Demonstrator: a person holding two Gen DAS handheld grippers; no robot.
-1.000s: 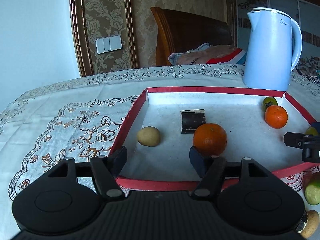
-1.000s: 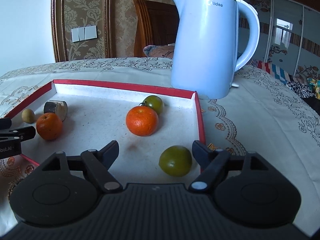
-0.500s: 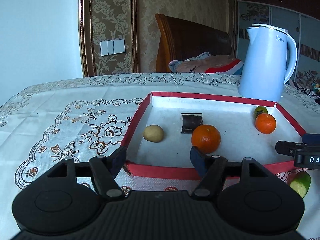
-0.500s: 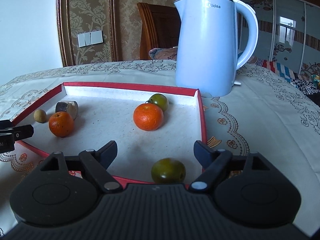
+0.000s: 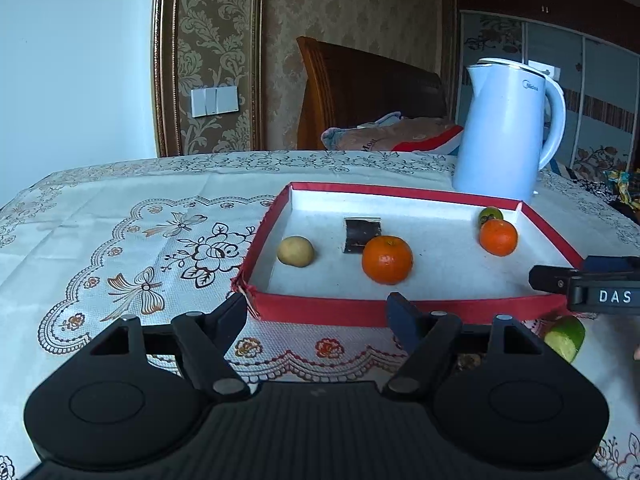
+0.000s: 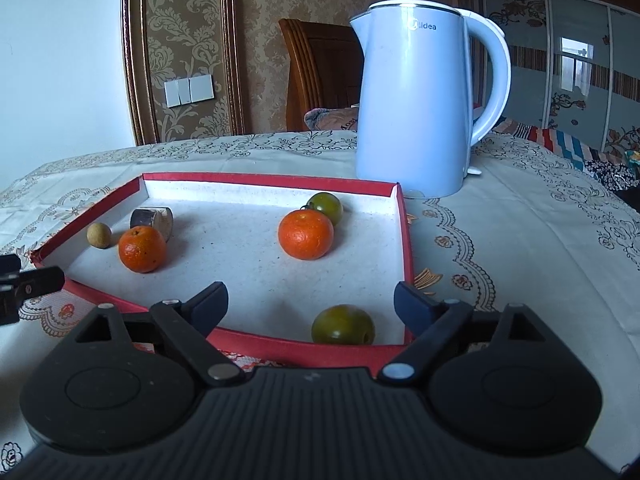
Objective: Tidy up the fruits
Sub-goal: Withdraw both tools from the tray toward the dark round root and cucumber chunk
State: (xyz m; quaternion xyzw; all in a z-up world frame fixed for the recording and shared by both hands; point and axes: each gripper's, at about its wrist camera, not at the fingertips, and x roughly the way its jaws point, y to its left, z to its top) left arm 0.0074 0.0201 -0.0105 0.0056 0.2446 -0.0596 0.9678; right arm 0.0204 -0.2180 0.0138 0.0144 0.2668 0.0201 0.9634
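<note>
A red-rimmed white tray (image 5: 360, 311) (image 6: 406, 236) lies on the table. In it are two oranges (image 5: 387, 259) (image 5: 498, 237), a small tan fruit (image 5: 295, 251), a dark block (image 5: 361, 234) and a green fruit (image 5: 490, 213) at the back. In the right wrist view a second green fruit (image 6: 343, 325) lies in the tray's near right corner. My left gripper (image 5: 322, 314) is open and empty, just short of the tray's front rim. My right gripper (image 6: 308, 302) is open and empty over the front rim, above that green fruit.
A pale blue kettle (image 5: 506, 130) (image 6: 424, 104) stands behind the tray. A cut green fruit (image 5: 565, 337) lies on the lace tablecloth (image 5: 120, 248) outside the tray's front right corner. A wooden chair (image 5: 372, 88) stands beyond the table.
Both grippers have pulled back toward me from over the tray. The green fruit near the right gripper stays in the tray. Both stayed open.
</note>
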